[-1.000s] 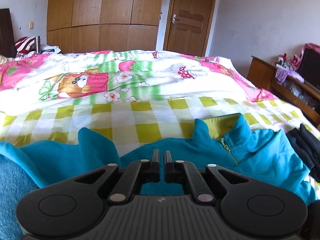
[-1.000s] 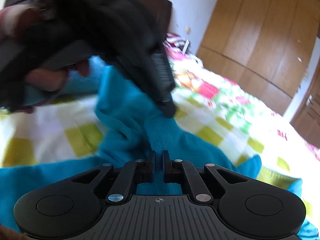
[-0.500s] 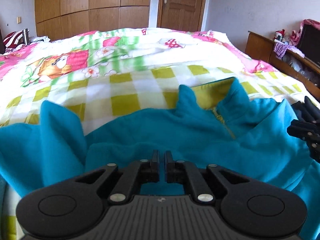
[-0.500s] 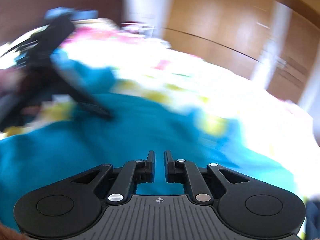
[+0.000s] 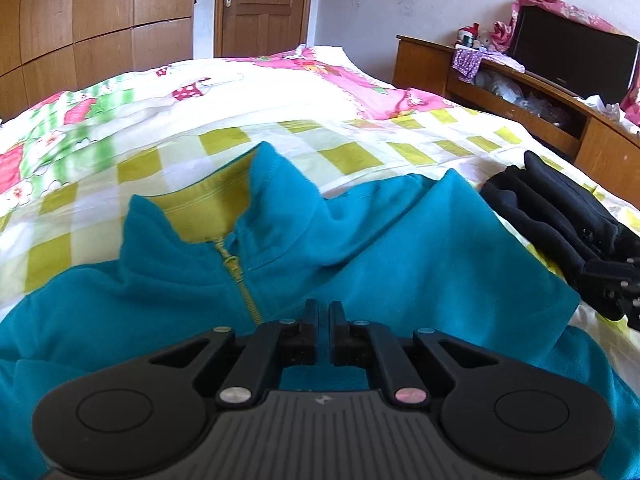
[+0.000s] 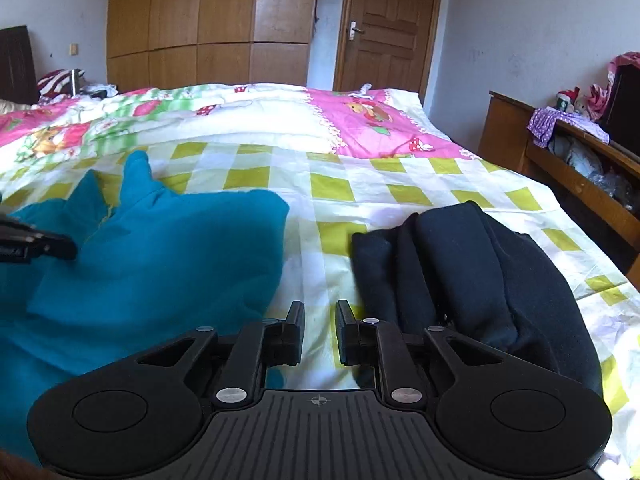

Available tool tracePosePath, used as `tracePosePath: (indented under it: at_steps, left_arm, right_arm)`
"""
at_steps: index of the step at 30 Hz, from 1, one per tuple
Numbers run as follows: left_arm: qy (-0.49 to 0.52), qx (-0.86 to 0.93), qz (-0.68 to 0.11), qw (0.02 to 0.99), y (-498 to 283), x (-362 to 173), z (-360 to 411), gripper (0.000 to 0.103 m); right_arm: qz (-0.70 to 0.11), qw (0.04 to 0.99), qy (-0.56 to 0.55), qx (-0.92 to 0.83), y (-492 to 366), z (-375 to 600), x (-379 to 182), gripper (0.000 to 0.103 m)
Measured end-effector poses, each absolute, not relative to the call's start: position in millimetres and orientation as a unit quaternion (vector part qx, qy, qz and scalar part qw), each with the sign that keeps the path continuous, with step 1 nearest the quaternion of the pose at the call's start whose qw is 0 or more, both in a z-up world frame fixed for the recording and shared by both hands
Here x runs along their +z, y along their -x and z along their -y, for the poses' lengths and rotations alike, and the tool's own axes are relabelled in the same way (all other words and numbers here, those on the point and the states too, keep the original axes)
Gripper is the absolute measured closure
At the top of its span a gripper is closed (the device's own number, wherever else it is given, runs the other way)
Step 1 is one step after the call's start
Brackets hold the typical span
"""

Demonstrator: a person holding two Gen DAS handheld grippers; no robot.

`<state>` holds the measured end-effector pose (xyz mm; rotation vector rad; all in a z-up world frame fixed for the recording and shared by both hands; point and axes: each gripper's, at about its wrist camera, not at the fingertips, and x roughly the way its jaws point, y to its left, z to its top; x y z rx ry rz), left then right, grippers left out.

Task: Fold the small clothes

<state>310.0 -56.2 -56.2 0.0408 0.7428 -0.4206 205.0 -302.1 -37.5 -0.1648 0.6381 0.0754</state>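
Observation:
A teal fleece jacket with a yellow-green collar and zipper lies spread on the checked bedsheet; it also shows in the right wrist view. My left gripper is shut over the jacket's chest, just right of the zipper; whether fabric is pinched I cannot tell. My right gripper is slightly open and empty, above the sheet between the jacket's edge and a dark folded garment. The left gripper's tip shows at the left edge of the right wrist view.
The dark garment lies right of the jacket. A pink and green quilt covers the far half of the bed. A wooden TV cabinet stands along the right side. Wardrobe and door are behind.
The right gripper has swung away from the jacket to the right and opened a little. The left gripper has turned right and now sits by the zipper. The jacket lies flatter.

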Motion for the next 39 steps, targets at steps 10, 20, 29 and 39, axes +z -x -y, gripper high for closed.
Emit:
tracePosePath:
  at_steps: [10,20,29,39]
  left_arm:
    - [-0.058,-0.235,-0.345,0.907,-346.5,-67.7,142.1,0.082]
    - [-0.053,-0.206,-0.302,0.929,-392.2,-82.1,194.7,0.082]
    - [-0.032,-0.181,-0.284,0.941,-338.8,-34.4,103.0,0.071]
    - [-0.051,-0.068,-0.297,0.951,-290.3,-55.0,30.1,0.070]
  right_arm:
    - [-0.288,0.944,0.111,0.118,-192.3,285.0,-58.8,0.062]
    - [-0.325,0.928,-0.180,-0.020,-226.1,346.7,-77.4,0.100]
    - [-0.308,0.951,0.026,-0.001,-186.3,319.6,-29.1,0.079]
    - [-0.270,0.959,0.028,0.078,-232.1,284.8,-19.2,0.076]
